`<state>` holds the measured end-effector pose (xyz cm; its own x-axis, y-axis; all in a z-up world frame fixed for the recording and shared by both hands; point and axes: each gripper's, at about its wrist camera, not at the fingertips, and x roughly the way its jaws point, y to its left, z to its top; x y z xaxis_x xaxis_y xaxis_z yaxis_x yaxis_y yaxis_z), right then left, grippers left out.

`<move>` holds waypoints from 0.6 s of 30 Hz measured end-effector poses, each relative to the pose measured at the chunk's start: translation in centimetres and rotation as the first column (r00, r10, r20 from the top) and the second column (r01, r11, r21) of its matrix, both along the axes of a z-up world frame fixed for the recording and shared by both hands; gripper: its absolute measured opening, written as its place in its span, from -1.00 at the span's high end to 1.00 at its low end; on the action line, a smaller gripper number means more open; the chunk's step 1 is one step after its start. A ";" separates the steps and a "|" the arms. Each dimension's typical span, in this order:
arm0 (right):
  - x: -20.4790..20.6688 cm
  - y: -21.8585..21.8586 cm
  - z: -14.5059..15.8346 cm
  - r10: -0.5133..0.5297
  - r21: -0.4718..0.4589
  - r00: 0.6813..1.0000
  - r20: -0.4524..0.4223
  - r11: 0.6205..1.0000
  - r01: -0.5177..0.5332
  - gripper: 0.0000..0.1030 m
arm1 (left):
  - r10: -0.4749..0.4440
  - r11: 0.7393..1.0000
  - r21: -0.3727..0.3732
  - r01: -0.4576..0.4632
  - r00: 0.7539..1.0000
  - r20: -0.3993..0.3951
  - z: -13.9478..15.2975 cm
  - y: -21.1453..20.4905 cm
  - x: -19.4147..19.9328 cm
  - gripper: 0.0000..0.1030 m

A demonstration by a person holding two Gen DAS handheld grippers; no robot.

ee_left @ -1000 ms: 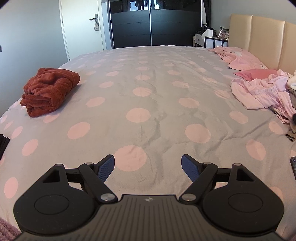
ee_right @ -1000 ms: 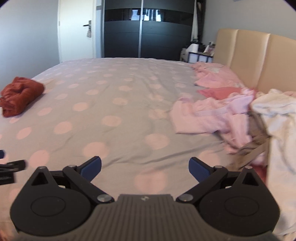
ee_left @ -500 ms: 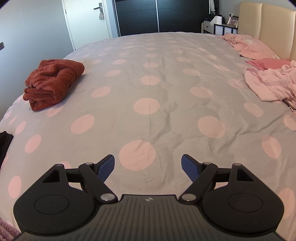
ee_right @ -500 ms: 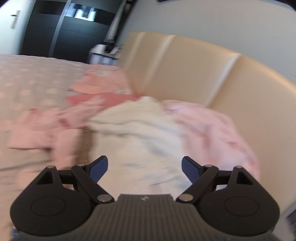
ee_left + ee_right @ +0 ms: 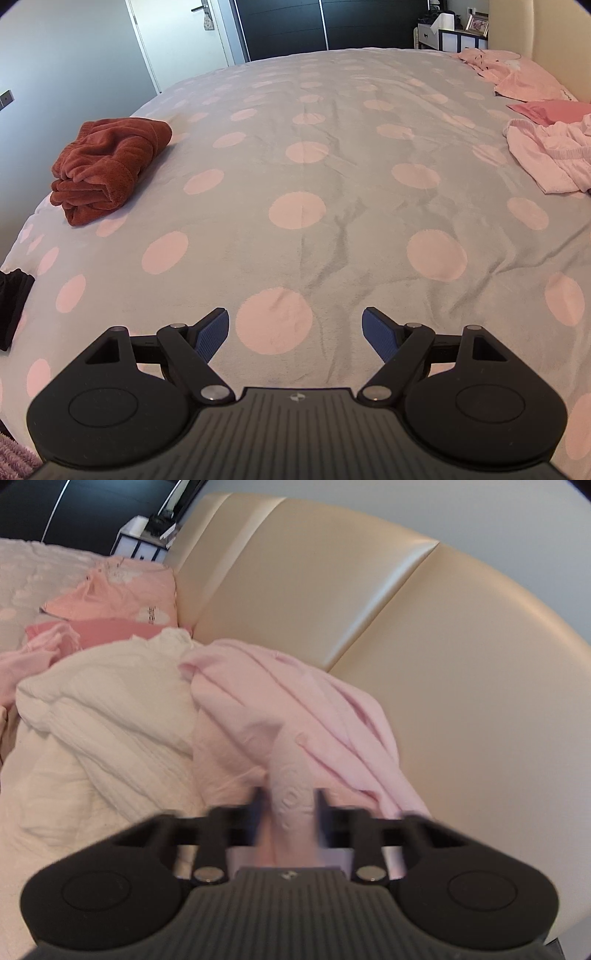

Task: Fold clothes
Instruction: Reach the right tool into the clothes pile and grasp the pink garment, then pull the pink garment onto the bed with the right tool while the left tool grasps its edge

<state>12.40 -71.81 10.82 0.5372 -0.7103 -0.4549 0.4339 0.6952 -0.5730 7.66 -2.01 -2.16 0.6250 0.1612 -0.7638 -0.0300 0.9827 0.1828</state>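
Observation:
My right gripper (image 5: pixel 290 808) is closed on a fold of a pale pink garment (image 5: pixel 295 716) that lies against the cream headboard (image 5: pixel 424 635). Its fingers are motion-blurred. A white ribbed garment (image 5: pixel 103 709) lies crumpled to the left of the pink one. My left gripper (image 5: pixel 295 334) is open and empty, low over the grey bedspread with pink dots (image 5: pixel 295 147). A folded rust-red garment (image 5: pixel 107 166) sits at the bed's left edge. More pink clothes (image 5: pixel 554 155) lie at the right.
Pink pillows (image 5: pixel 122 602) lie by the headboard; one shows in the left wrist view (image 5: pixel 517 74). A dark wardrobe (image 5: pixel 321 22), a white door (image 5: pixel 177 33) and a bedside unit (image 5: pixel 450 35) stand beyond the bed. A black item (image 5: pixel 11 306) lies at the left edge.
My right gripper swung right from the bedspread to the clothes pile by the headboard and closed on the pale pink garment. My left gripper tilted down slightly and stayed open.

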 end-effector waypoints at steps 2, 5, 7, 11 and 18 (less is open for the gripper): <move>0.1 0.8 0.2 0.019 -0.016 1.000 -0.001 1.000 -0.019 0.96 | -0.007 1.000 -0.005 0.007 1.000 0.004 0.2 -0.1 -0.1 -0.54; -0.2 3.0 1.0 0.082 -0.017 0.997 -0.004 0.996 -0.082 0.97 | -0.019 1.000 -0.015 0.020 1.000 0.016 0.6 0.0 -0.3 -0.54; -0.6 5.1 1.9 0.134 0.012 0.991 0.005 0.991 -0.134 0.98 | -0.028 0.999 -0.026 0.029 0.999 0.029 1.0 0.0 -0.5 -0.54; -1.4 12.2 3.5 0.292 0.099 0.956 -0.017 0.952 -0.289 0.98 | -0.048 0.997 -0.057 0.051 0.998 0.051 2.1 0.3 -1.0 -0.54; -2.7 26.1 4.8 0.530 0.267 0.847 0.024 0.814 -0.517 0.97 | -0.100 0.990 -0.086 0.109 0.989 0.110 4.7 1.4 -2.0 -0.54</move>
